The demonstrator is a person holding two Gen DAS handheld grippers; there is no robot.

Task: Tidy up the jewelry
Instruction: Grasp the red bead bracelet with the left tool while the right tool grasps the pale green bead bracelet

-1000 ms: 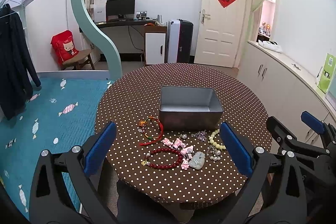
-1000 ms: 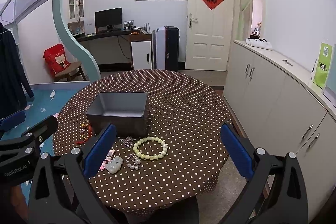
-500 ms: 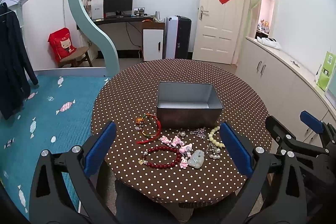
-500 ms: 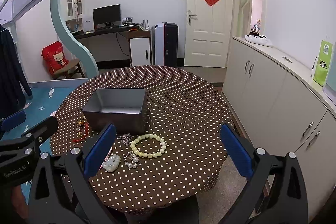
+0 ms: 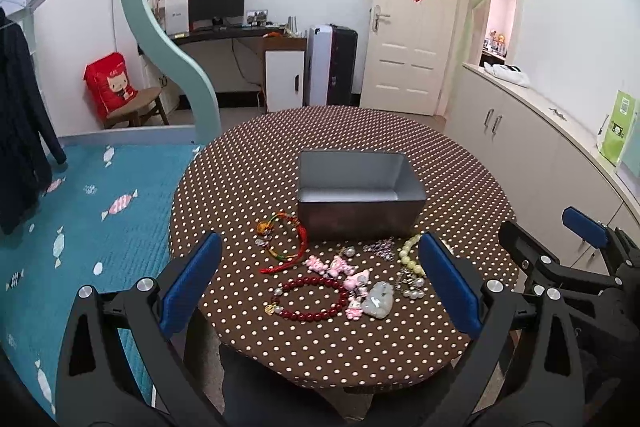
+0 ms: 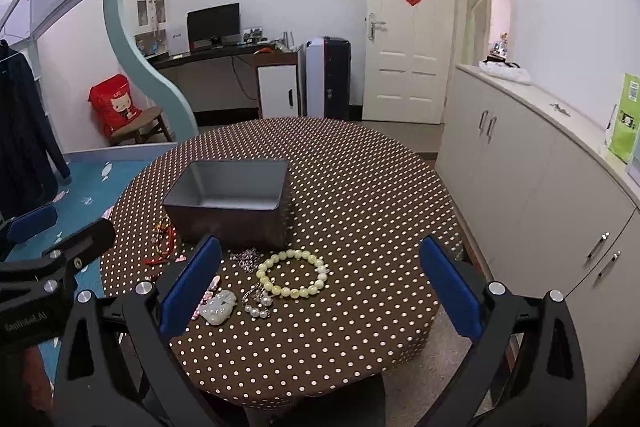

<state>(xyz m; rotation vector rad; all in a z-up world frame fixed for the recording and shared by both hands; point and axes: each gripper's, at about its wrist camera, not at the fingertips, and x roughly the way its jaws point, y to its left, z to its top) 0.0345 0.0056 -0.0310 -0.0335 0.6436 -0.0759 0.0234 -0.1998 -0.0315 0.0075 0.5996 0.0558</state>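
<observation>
Two grippers hang over the near edge of a round table (image 5: 248, 163) in a brown, white-dotted cloth, both with their blue-padded fingers spread wide and nothing between them. The left gripper (image 5: 320, 283) looks down on most of the jewelry; the right gripper (image 6: 320, 287) is held beside it, to the right. A grey metal box (image 5: 360, 215) stands open near the middle of the table, nothing visible inside. All the jewelry lies on the cloth in front of it: a red cord bracelet (image 5: 286, 245) just off the box's left corner, a dark red bead bracelet (image 5: 310, 299) nearer the edge, pink charms (image 5: 334, 267) between them, a pale jade pendant (image 5: 378, 301) beside the charms, and a pale green bead bracelet (image 6: 292, 273) to the right, with a small cluster of pearls (image 6: 256, 301) touching it.
</observation>
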